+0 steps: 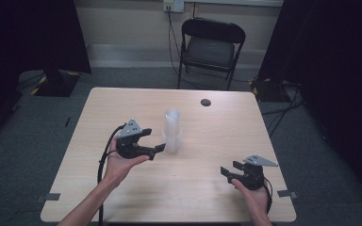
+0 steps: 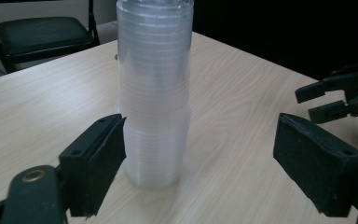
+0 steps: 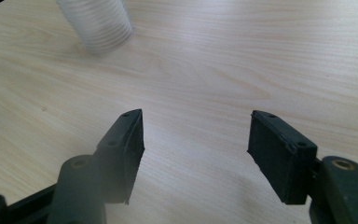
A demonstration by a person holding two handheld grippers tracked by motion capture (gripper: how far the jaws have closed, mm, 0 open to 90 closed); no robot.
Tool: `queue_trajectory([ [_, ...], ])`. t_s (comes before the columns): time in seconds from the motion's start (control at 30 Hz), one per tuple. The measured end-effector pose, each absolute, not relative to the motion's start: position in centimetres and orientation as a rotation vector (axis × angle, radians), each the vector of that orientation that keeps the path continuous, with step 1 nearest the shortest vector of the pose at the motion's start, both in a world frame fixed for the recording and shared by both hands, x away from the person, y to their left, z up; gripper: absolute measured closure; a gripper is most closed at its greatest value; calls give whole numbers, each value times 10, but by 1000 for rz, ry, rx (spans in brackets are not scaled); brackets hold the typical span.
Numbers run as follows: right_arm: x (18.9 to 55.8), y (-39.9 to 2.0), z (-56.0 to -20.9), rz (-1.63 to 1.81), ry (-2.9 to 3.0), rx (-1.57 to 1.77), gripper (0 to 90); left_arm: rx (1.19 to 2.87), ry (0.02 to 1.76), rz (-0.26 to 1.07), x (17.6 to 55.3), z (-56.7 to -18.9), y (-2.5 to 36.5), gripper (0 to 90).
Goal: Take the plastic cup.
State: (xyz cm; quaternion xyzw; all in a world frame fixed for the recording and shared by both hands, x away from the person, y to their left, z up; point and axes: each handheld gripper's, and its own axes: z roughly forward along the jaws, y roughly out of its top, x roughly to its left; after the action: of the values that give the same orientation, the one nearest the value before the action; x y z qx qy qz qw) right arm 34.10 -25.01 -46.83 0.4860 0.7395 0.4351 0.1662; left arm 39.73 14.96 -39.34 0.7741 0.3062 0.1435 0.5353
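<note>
Two open tools, left tool (image 2: 198, 161) beside cup stack (image 2: 154, 93), right tool (image 3: 196, 156) over bare table (image 3: 242, 56)

The stack of plastic cups (image 1: 172, 131) stands upright near the table's (image 1: 207, 197) middle. Your left gripper (image 1: 152, 141) sits just left of it; your right gripper (image 1: 231, 169) is nearer you, well right. A folding chair (image 1: 210, 46) stands beyond the far edge.

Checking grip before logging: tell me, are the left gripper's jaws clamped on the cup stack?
No, the left gripper stands open, the cup stack untouched.
</note>
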Motion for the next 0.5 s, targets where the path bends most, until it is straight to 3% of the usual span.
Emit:
queue_trajectory([
  [0.2, 339, -250, -467, 1254, 2101, 1383, 358, 1826, 734, 317, 407, -388, 141, 210],
  [0.3, 338, -250, -467, 1263, 2100, 1372, 359, 1809, 727, 375, 411, -384, 137, 231],
  [0.5, 337, -250, -465, 1307, 2103, 1341, 359, 1788, 740, 390, 428, -380, 135, 212],
])
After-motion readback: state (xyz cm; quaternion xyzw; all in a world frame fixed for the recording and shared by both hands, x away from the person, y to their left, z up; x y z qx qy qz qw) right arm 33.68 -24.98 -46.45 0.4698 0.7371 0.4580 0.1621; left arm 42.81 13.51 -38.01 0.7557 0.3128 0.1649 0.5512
